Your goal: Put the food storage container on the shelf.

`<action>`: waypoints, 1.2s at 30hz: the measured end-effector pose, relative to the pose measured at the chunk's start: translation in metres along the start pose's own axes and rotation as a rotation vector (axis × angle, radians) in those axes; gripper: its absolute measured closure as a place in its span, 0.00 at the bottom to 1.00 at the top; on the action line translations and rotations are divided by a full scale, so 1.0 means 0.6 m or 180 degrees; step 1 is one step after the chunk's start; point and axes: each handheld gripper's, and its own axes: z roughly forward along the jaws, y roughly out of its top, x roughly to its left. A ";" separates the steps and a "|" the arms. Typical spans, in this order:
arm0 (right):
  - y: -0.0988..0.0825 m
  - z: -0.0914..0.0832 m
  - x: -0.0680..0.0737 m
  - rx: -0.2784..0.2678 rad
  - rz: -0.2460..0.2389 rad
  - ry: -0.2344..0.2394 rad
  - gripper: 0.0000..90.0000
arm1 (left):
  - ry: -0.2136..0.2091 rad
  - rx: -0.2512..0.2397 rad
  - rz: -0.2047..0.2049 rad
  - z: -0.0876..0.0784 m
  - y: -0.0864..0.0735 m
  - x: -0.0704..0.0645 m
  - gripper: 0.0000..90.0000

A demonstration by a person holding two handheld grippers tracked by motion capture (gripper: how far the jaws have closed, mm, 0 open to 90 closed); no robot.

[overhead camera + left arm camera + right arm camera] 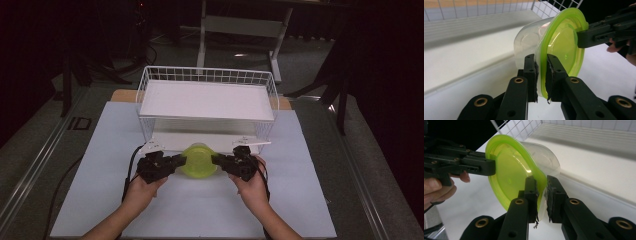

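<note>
Step in hand: a two-handed carry of the lidded container [198,160]. It sits just in front of the wire rack [145,95], near the lower shelf [200,141]. The left gripper [181,160] pinches the green lid rim [541,75] at 9 o'clock; the right gripper [216,159] pinches it at 3 o'clock. Next move, as judged: advance both grippers together toward 12 o'clock, keeping the container level, and set it on the lower shelf.
</note>
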 end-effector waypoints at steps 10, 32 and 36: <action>0.006 0.021 -0.034 0.0039 0.0146 -0.0062 0.89 | 0.0047 -0.0037 -0.0025 0.042 0.000 0.022 0.90; 0.012 0.063 -0.079 0.0151 0.0204 -0.0244 0.89 | 0.0138 0.0013 -0.0090 0.101 -0.002 0.056 0.89; 0.014 0.067 -0.083 0.0160 0.0188 -0.0292 0.89 | 0.0155 0.0026 -0.0112 0.108 -0.001 0.061 0.89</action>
